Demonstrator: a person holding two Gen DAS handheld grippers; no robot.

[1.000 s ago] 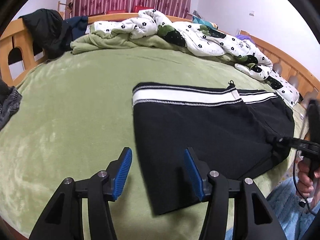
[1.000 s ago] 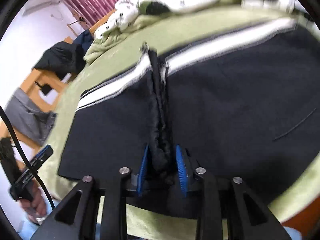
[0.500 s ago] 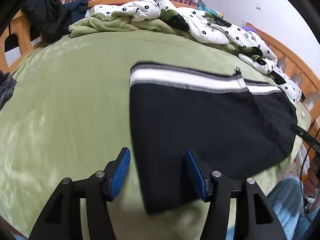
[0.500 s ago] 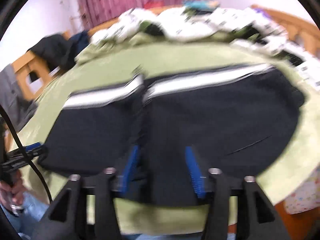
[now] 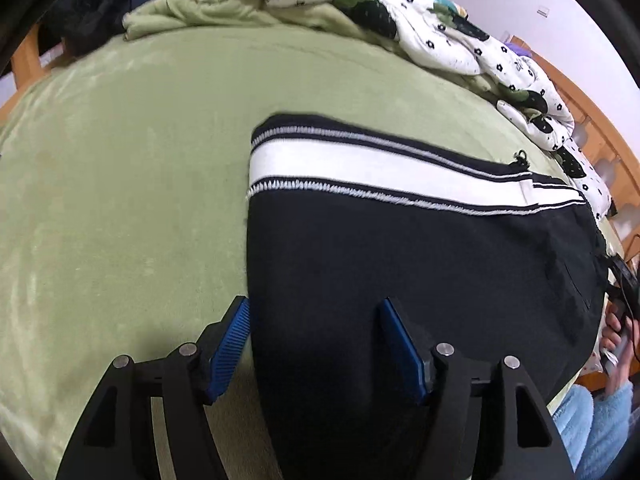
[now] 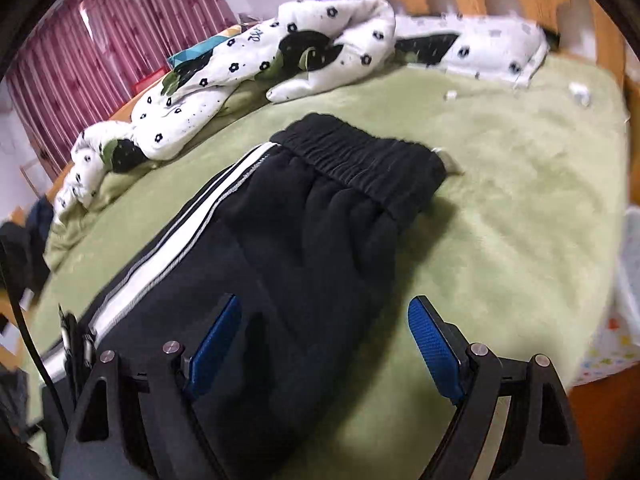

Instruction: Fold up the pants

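We saw the pants (image 5: 420, 264) lying flat on the bed (image 5: 120, 200). Both the left gripper (image 5: 316, 344) and the right gripper (image 6: 324, 344) were opening, holding nothing. Their own bodies hid the pants' near edge, and the right view was blurred.

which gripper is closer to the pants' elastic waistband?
Right. The right gripper hovers over the pants just short of the waistband, jaws opening, nothing pinched. The left gripper sits at the opposite end edge; no waistband in its view.
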